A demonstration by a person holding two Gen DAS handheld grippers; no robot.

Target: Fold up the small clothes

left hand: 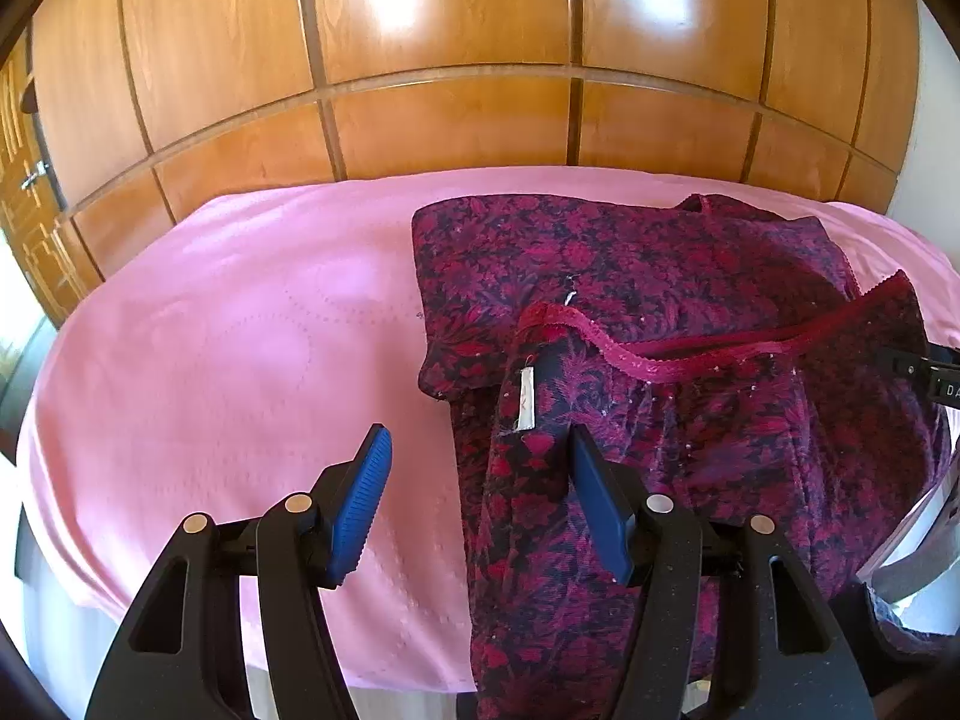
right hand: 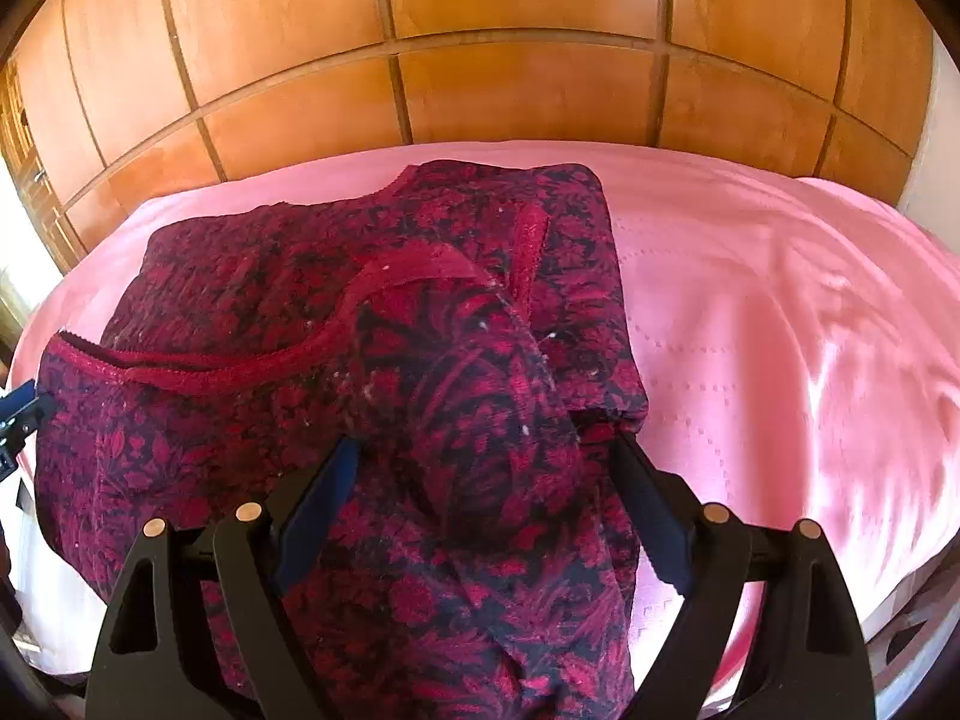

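Left gripper (left hand: 480, 498) jaws apart, right gripper (right hand: 480, 510) jaws wide — floral garment (left hand: 630, 276) slack between, on pink sheet (left hand: 240, 330).

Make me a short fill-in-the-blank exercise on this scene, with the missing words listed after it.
1. The floral garment lies on a bedspread coloured ____.
2. Behind the bed stands a wardrobe made of ____.
3. The lace trim along the garment's edge is ____.
4. The small tag sewn inside the garment is ____.

Missing words: pink; wood; red; white
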